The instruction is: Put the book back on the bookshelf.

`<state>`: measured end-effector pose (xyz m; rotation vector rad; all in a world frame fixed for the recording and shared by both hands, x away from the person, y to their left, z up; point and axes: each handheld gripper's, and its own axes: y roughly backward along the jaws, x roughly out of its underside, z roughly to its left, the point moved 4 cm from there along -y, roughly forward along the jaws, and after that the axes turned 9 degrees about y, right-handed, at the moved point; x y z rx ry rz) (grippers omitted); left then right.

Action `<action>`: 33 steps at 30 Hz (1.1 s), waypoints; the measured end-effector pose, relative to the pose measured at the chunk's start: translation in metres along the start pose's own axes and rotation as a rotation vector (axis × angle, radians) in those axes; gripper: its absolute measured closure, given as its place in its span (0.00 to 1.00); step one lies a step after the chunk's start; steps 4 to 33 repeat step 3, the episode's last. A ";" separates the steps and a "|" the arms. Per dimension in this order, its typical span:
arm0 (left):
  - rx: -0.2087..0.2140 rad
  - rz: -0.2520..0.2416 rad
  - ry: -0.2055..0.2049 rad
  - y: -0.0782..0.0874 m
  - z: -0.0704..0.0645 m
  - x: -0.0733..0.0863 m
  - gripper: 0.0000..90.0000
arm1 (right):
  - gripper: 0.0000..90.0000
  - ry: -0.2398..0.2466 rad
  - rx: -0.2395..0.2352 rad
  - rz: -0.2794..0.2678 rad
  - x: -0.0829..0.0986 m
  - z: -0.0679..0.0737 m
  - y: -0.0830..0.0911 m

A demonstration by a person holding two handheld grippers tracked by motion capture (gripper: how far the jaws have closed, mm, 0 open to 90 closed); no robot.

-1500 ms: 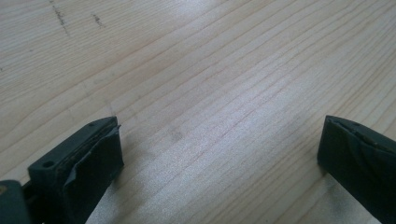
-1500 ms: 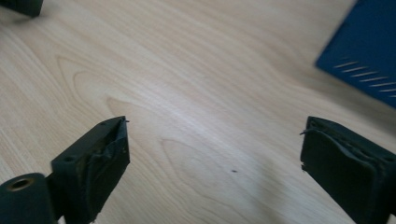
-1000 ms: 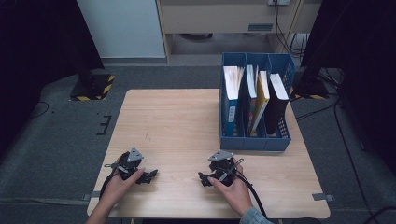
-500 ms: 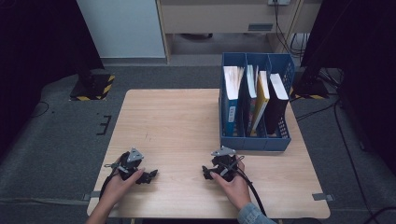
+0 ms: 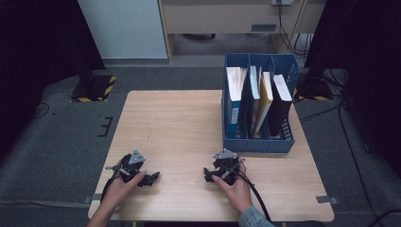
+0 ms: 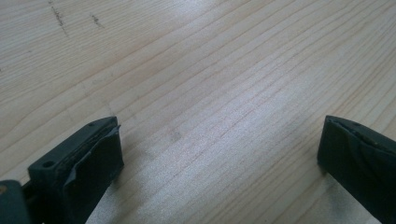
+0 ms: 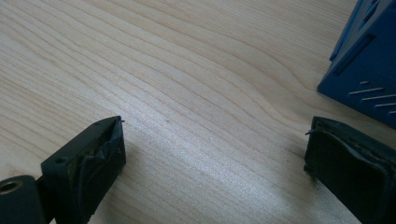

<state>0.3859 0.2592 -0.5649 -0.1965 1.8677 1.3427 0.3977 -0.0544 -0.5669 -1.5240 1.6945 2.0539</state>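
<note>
High view shows the blue file rack [image 5: 257,137] with upright books standing just ahead and to the right of the right gripper [image 5: 213,174], well apart from the left gripper [image 5: 150,178]. Both rest wide-jawed and empty on the pale wooden table [image 5: 175,123], grey carpet around.

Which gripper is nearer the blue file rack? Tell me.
Right. The right gripper sits just short of the rack's near left corner; the left gripper rests farther off, near the table's left front edge.
</note>
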 end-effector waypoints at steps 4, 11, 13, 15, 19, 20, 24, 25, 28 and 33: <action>0.000 -0.001 0.001 0.000 0.000 0.000 0.00 | 0.06 0.001 -0.003 0.000 0.000 0.000 0.000; 0.000 -0.001 0.001 0.000 0.000 0.000 0.00 | 0.06 0.001 -0.003 0.000 0.000 0.000 0.000; 0.000 -0.001 0.001 0.000 0.000 0.000 0.00 | 0.06 0.001 -0.003 0.000 0.000 0.000 0.000; 0.000 -0.001 0.001 0.000 0.000 0.000 0.00 | 0.06 0.001 -0.003 0.000 0.000 0.000 0.000; 0.000 -0.001 0.001 0.000 0.000 0.000 0.00 | 0.06 0.001 -0.003 0.000 0.000 0.000 0.000; 0.000 -0.001 0.001 0.000 0.000 0.000 0.00 | 0.06 0.001 -0.003 0.000 0.000 0.000 0.000; 0.000 -0.001 0.001 0.000 0.000 0.000 0.00 | 0.06 0.001 -0.003 0.000 0.000 0.000 0.000; 0.000 -0.001 0.001 0.000 0.000 0.000 0.00 | 0.06 0.001 -0.003 0.000 0.000 0.000 0.000; 0.000 -0.001 0.001 0.000 0.000 0.000 0.00 | 0.06 0.001 -0.003 0.000 0.000 0.000 0.000; 0.000 -0.001 0.001 0.000 0.000 0.000 0.00 | 0.06 0.001 -0.003 0.000 0.000 0.000 0.000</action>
